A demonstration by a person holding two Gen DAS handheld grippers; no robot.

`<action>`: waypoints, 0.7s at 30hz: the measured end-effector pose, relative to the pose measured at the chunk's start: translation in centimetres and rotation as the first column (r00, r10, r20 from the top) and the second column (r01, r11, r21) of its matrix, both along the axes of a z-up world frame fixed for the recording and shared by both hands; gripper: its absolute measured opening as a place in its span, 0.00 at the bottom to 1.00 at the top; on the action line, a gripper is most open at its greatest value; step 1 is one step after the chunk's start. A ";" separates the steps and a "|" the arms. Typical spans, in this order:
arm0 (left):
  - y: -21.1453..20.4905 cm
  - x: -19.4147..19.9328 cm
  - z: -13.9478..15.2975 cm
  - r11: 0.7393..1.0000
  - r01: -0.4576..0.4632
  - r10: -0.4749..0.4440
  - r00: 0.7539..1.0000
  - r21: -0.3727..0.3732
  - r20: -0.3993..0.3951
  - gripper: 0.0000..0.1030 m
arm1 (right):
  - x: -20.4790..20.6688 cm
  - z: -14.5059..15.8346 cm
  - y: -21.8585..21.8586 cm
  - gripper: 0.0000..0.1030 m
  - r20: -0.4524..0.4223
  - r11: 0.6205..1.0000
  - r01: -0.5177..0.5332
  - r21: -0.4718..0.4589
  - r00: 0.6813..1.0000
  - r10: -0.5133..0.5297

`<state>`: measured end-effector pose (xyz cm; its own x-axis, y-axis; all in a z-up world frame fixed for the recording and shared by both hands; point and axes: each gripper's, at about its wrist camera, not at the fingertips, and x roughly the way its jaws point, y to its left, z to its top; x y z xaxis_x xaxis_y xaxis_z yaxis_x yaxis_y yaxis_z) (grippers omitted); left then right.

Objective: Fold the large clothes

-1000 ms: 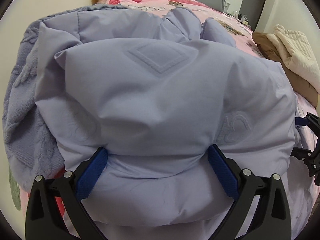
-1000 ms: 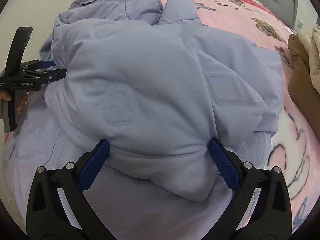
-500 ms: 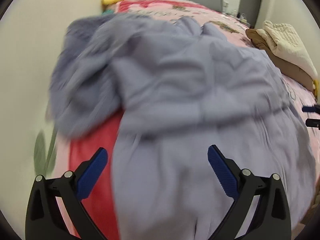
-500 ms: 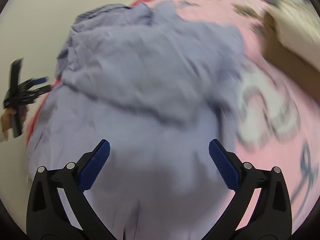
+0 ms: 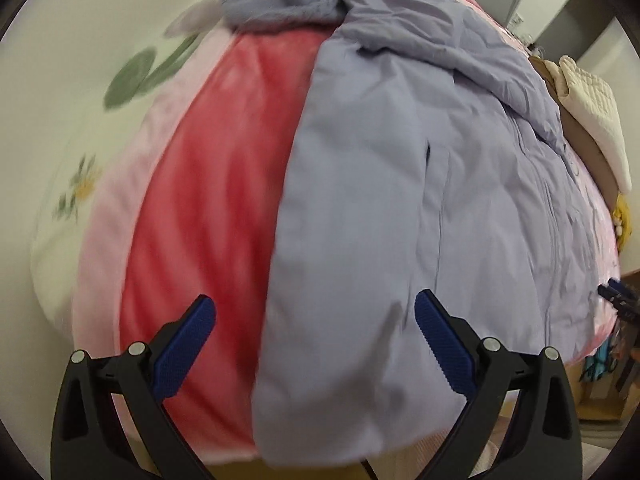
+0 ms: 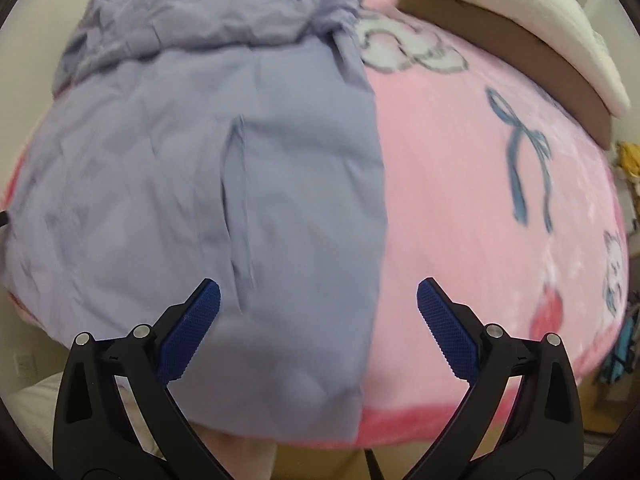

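While both tongs gape wide, left tongs (image 5: 312, 344), right tongs (image 6: 318, 332), lilac coat (image 6: 224, 184) spread ahead, ungripped.

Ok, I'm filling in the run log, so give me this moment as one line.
garment: lilac coat spread on pink blanket | left gripper: open, over hem | right gripper: open, over hem | fold: not started

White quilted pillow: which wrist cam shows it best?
Right wrist: the white quilted pillow is large at top right, stacked on a brown cushion. Left wrist catches it smaller at the right edge.
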<state>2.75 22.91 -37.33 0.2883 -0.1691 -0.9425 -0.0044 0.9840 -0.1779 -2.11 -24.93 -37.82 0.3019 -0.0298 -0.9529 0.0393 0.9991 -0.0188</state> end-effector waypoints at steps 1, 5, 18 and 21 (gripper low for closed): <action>0.2 -1.0 -0.3 1.000 -0.018 0.018 1.000 0.003 0.003 0.95 | -0.8 -0.4 -0.2 0.79 -0.010 1.000 0.006 0.005 1.000 -0.006; 0.2 -3.4 -0.8 0.997 -0.081 0.081 0.997 -0.013 0.006 0.95 | -3.1 -2.2 -0.9 0.78 -0.057 0.994 0.079 0.070 0.996 -0.075; 0.5 -5.4 -2.3 0.987 -0.147 0.143 0.988 -0.067 -0.062 0.95 | -7.6 -2.5 -1.4 0.68 0.001 0.962 0.179 0.206 0.983 -0.183; 0.3 -5.4 -2.3 0.985 -0.165 0.162 0.985 -0.058 -0.061 0.95 | -7.8 -2.8 -1.5 0.66 -0.020 0.945 0.214 0.247 0.976 -0.216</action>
